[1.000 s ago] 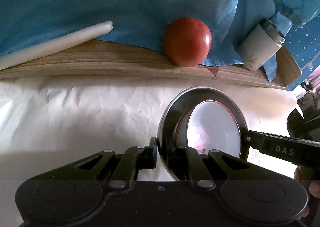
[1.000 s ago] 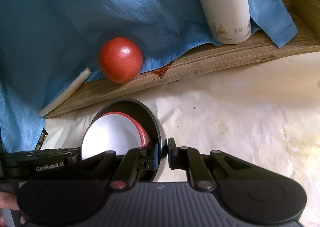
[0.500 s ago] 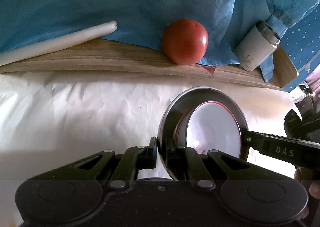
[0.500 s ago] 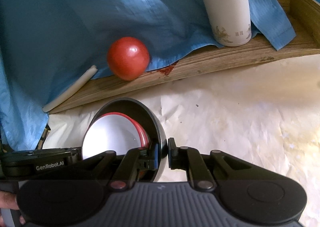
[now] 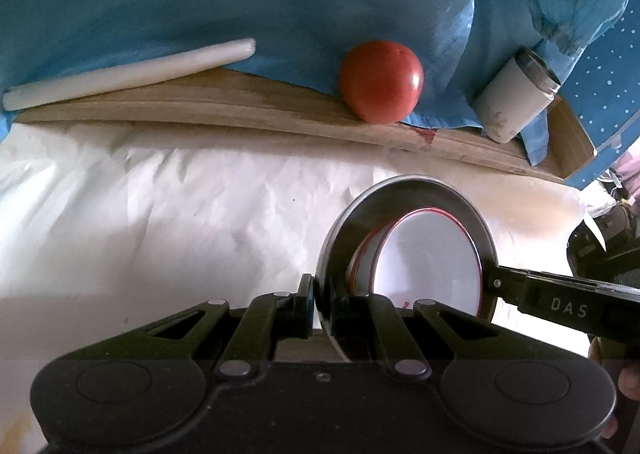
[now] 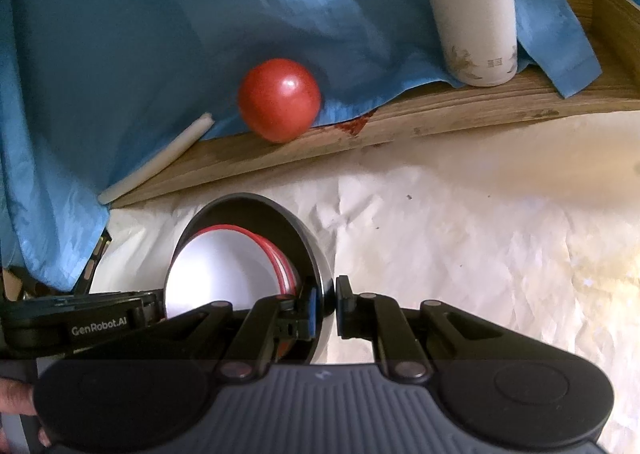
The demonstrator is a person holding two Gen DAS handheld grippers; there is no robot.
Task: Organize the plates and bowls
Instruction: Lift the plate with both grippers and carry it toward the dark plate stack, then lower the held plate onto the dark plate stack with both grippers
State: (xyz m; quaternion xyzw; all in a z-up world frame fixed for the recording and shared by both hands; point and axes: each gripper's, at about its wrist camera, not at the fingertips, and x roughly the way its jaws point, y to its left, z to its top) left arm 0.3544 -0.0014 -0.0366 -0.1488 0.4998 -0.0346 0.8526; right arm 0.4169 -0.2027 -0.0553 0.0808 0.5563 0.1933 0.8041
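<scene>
**Mia:** Two grippers hold one big bowl. In the left view, the left gripper [image 5: 318,296] is pinched tight on the near rim of the metal bowl [image 5: 404,190]. The right gripper [image 5: 490,284] pinches the rim on the other side.

**Ben:** Where is the bowl?

**Mia:** It is tipped up on its side over the white paper [image 5: 160,214]. I cannot tell if it touches the paper. Inside it sit white dishes with red rims [image 5: 428,254]. I see at least two red rims, but I cannot count them for sure.

**Ben:** Will it be hard to carry?

**Mia:** I think so. The metal looks stiff and smooth, so it could slip. The white dishes are loose inside and could slide out or chip. Holding both sides of the rim seems the best way.

**Ben:** And the right view?

**Mia:** Same bowl [image 6: 308,238], seen from the other side. The right gripper [image 6: 328,300] is closed on the rim, one finger inside and one outside. The left gripper [image 6: 158,304] holds the far rim. The white dishes [image 6: 224,274] lean inside.

**Ben:** What else is there?

**Mia:** One tomato [image 6: 279,100], one white cup [image 6: 472,22], one white stick [image 6: 160,158], one blue cloth [image 6: 140,34], all on a wooden board [image 6: 440,110] behind. None touch the bowl.
</scene>
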